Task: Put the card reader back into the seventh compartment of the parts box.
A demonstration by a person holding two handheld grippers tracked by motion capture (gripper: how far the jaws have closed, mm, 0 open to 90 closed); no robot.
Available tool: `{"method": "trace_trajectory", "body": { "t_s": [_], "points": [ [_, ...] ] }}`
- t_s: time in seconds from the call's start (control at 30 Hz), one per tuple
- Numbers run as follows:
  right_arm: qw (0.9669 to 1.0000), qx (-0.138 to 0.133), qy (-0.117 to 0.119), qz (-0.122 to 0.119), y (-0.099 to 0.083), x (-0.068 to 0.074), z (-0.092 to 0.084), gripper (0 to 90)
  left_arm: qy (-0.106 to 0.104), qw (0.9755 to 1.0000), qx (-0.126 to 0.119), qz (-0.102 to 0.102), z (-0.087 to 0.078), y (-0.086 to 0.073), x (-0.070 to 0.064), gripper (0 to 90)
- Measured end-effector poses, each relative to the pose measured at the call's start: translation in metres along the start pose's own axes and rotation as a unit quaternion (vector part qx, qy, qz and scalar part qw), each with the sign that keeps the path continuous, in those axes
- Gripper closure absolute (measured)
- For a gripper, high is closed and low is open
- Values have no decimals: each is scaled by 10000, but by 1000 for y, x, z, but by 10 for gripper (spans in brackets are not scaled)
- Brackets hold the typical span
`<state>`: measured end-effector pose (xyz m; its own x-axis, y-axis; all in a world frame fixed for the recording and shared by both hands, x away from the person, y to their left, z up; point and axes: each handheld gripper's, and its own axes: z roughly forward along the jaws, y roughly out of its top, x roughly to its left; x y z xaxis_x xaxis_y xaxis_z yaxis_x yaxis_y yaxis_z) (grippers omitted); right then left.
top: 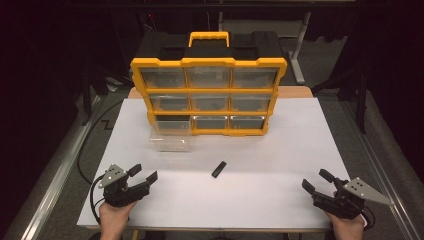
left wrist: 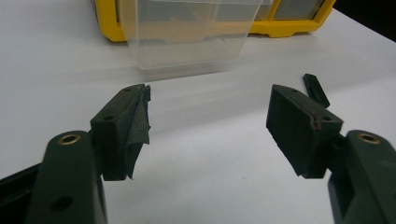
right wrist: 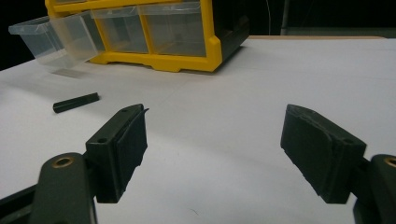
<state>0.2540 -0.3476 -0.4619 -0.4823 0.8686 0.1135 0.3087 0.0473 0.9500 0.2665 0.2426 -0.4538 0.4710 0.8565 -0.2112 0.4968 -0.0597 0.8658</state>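
White table top point(top: 300, 150), grey floor point(top: 380, 145), metal table leg point(top: 298, 50) behind, dark unlit surroundings

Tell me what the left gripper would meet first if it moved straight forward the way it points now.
Probably the clear plastic drawer pulled out of the yellow and black organiser box. It lies straight ahead of the open left gripper, with bare white table between. The small black bar lies off to the side.
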Motion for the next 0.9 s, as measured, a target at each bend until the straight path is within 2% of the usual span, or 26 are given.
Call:
{"method": "trace_trajectory", "body": {
  "t_s": [0.3,0.9],
  "points": [
    [10000,18,15,-47,0,0,0,234,-99,9999,-11,82,6,5,-8,309],
    [9999,71,73,-58,0,1,1,233,-279,9993,114,232,17,7,-21,315]
  ]
}}
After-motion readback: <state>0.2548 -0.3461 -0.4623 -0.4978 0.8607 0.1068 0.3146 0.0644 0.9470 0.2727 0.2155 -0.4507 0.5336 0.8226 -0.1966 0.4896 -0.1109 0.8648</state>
